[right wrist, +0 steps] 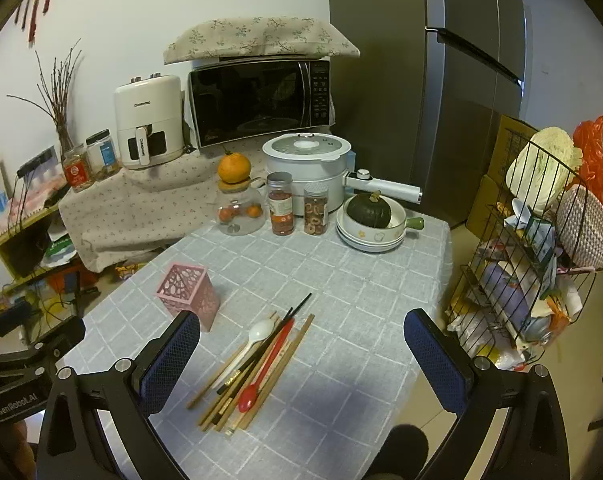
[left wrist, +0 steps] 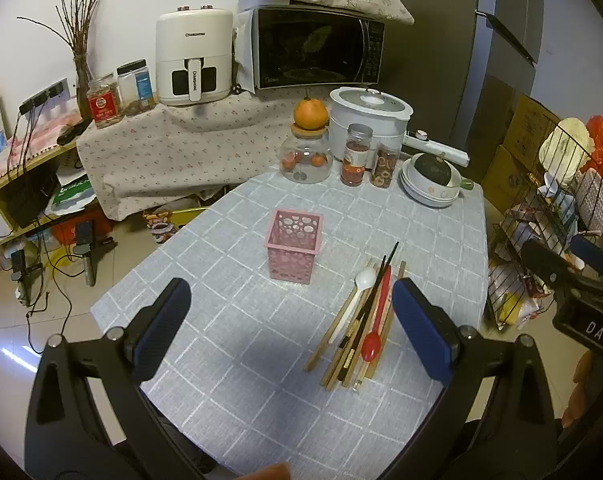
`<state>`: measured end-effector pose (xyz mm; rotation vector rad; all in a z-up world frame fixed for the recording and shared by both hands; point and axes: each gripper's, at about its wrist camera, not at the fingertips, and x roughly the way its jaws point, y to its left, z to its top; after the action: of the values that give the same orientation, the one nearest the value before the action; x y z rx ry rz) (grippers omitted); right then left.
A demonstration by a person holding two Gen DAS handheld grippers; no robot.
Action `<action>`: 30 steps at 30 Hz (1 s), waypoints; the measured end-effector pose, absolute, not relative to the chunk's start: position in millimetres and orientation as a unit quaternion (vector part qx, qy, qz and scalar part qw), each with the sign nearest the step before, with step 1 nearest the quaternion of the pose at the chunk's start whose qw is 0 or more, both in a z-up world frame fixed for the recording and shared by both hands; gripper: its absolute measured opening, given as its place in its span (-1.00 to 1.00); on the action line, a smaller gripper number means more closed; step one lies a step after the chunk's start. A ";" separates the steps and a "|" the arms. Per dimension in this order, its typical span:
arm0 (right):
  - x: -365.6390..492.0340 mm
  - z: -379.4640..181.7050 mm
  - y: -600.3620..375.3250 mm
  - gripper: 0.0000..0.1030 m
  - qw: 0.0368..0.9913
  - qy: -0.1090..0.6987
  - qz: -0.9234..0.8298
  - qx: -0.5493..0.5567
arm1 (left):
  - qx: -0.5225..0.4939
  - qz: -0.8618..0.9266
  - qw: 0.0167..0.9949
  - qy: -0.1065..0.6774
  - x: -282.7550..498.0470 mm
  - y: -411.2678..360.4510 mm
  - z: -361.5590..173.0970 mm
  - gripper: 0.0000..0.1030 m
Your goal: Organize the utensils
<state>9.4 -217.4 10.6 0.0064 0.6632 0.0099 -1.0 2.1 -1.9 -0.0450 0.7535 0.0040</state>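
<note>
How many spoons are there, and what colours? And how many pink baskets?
White spoon: 1
Red spoon: 1
Pink basket: 1
Total: 3
The chopsticks lie in an overlapping pile beside the spoons, so I cannot count them exactly.

Holder: pink plastic, square, walls pierced with round holes, upright, open top, nothing visible inside; stands on the grey checked cloth, apart from the utensils. Utensil pile: lies flat on the cloth, pieces roughly parallel and overlapping. Contents: white spoon, bowl toward the holder; red spoon, bowl pointing the opposite way; dark chopsticks, crossing over the pile; several light wooden chopsticks underneath and alongside.
</note>
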 end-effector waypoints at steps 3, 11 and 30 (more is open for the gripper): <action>9.1 10.2 -217.6 0.99 0.946 0.325 0.006 0.004 | -0.021 0.002 0.930 0.367 -1.5 2.1 -1.8 0.95; 9.6 9.3 -217.9 0.99 0.945 0.327 0.006 0.005 | -0.022 0.002 0.930 0.368 -1.6 1.6 -1.3 0.95; 9.9 8.4 -217.7 0.99 0.945 0.328 0.007 0.006 | -0.022 0.002 0.930 0.367 -3.2 -1.6 -0.7 0.95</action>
<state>9.8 -217.7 8.4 0.0124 0.6684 0.0146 -3.2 -1.6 -0.7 -0.0446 0.7510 0.0034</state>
